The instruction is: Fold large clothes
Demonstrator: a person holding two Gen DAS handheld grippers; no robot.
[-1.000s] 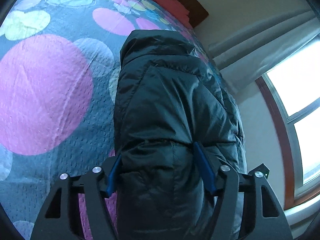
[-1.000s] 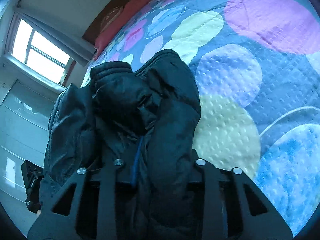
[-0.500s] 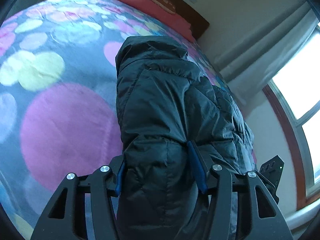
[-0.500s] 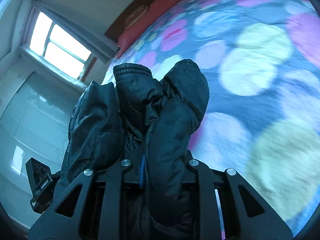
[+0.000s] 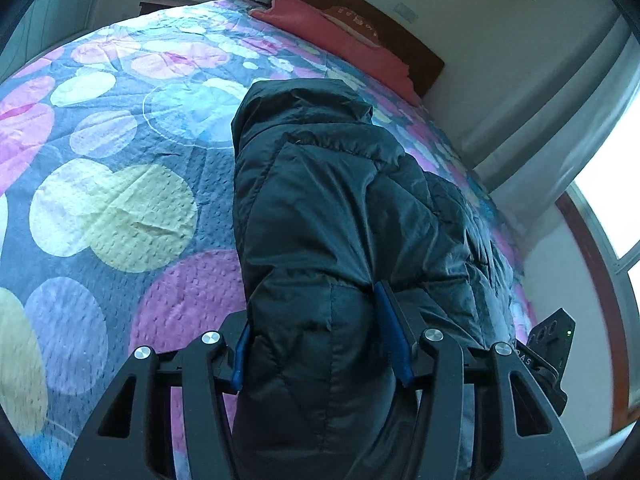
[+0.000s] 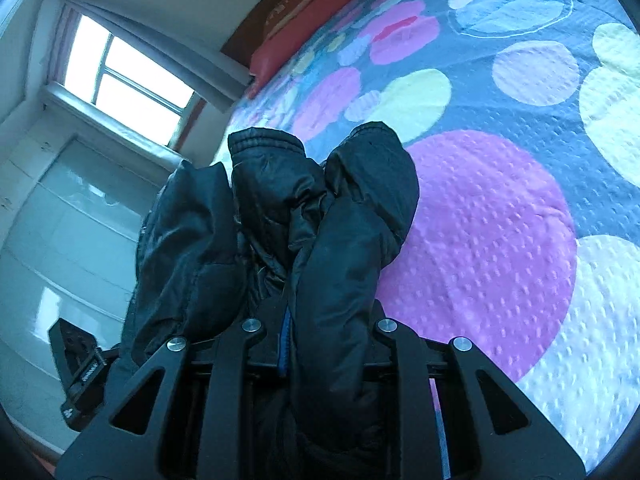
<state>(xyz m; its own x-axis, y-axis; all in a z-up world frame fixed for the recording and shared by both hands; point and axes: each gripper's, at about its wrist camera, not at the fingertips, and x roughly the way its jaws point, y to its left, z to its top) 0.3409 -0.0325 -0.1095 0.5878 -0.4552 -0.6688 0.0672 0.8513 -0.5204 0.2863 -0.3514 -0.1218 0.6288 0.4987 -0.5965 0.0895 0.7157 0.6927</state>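
A dark puffy jacket (image 5: 320, 200) hangs bunched over the spotted bedspread (image 5: 120, 208). My left gripper (image 5: 316, 320) is shut on a thick quilted fold of it, with a blue pad pressing in on each side. In the right wrist view the jacket (image 6: 360, 200) shows a cuffed sleeve end and folded layers. My right gripper (image 6: 328, 328) is shut on a narrower fold, and the cloth hides most of its fingers. The jacket stretches between the two grippers, above the bedspread (image 6: 480, 220).
A red pillow (image 5: 332, 32) lies at the dark headboard (image 5: 400, 40) end of the bed. A curtained window (image 6: 120, 76) and glossy cupboard doors (image 6: 60, 240) stand beyond the bed's edge. Each wrist view catches the other gripper's body at the jacket's far side.
Both grippers have carried the jacket across the bed, the right one farther. The left view has tilted up to show the headboard. The left jaws have drawn in slightly on the fold.
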